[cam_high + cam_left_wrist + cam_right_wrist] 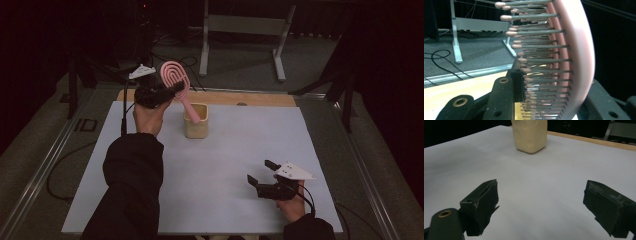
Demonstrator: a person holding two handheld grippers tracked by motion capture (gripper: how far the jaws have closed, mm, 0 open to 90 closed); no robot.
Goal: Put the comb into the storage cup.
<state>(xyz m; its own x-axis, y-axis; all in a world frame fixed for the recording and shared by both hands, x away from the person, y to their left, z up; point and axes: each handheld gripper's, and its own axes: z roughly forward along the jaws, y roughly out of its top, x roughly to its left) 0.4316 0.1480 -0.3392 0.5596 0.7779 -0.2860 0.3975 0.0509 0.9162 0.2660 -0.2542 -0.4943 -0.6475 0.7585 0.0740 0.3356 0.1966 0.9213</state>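
Right tongs (261,174) sit low over the white counter (240,150) at the near right, jaws wide apart, empty. Farther back, left tongs (172,90) are clamped on a pink hairbrush (176,80), its handle angled down into a cream cup (196,121).

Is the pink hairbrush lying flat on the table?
No, the left hand-held gripper holds the pink hairbrush up, handle angled into the cup.
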